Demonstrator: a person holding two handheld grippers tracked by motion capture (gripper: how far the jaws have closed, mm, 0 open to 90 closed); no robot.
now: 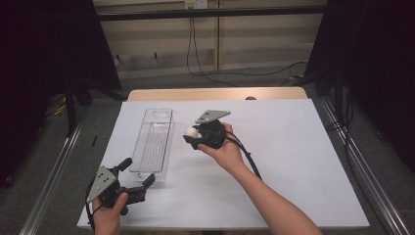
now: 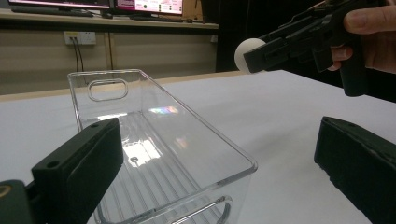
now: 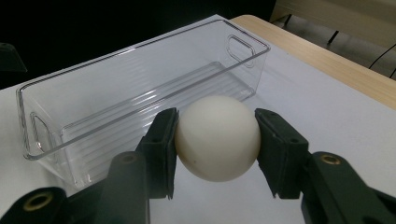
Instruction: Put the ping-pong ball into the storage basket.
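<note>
White table sheet (image 1: 293, 161) under everything; clear plastic bin (image 1: 155, 144) lies lengthwise on it, left of centre, looks empty though ribbed floor glares. Your right gripper (image 1: 193, 136) hangs just right of bin rim, off sheet, jaws pinching white ball (image 3: 217, 138) by both sides. Your left gripper (image 1: 139, 175) low at bin's near end, jaws spread, nothing between

Ahead of my fingers (image 3: 159, 154), only the clear plastic rectangular bin's (image 3: 140, 60) near wall stands; its open top is free.
</note>
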